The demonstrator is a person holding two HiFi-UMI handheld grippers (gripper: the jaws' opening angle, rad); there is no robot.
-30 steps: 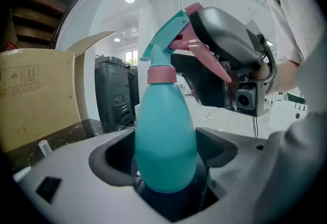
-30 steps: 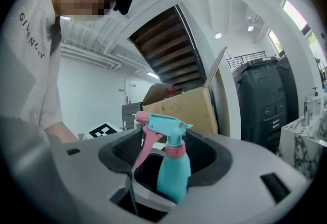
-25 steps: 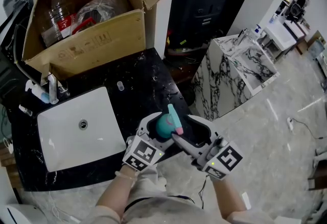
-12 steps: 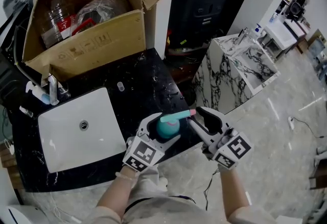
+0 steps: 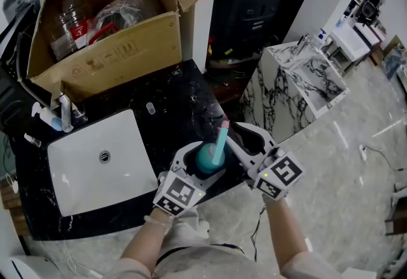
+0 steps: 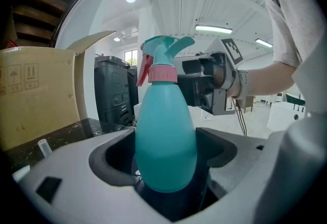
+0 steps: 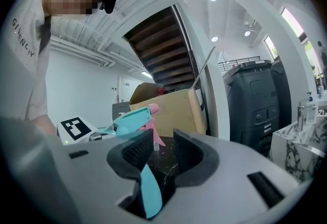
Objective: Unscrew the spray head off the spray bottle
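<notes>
1. Currently the left gripper (image 6: pixel 167 150) has its jaws closed on the lower body of the teal spray bottle (image 6: pixel 164 116). A pad presses on each side and the bottle stands upright.
2. The right gripper (image 7: pixel 159 149) has its jaws part-way apart. They have just been closing, yet neither pad presses on anything. In the right gripper view the spray head (image 7: pixel 127 122) lies left of the gap, partly behind the left pad. A teal sliver (image 7: pixel 148 192) shows low in the gap; I cannot tell what it is.
3. The pink collar (image 6: pixel 162 73) sits flush on the bottle's neck, so the spray head is not yet off.
4. In the head view both grippers meet at lower centre. The bottle is held near the lower right corner of the black counter (image 5: pixel 184 100), right of the white sink (image 5: pixel 82 170). A cardboard box (image 5: pixel 121 49) fills the upper left.
5. Judging from this, the step in hand is taking a fresh grip for another turn of the unscrewing, and the task looks unfinished.
6. The next move calls for bringing the right jaws squarely around the spray head or collar and closing firmly. The right gripper then twists while the left jaws stop the bottle from turning. A grip on the nozzle or trigger alone would likely slip.
</notes>
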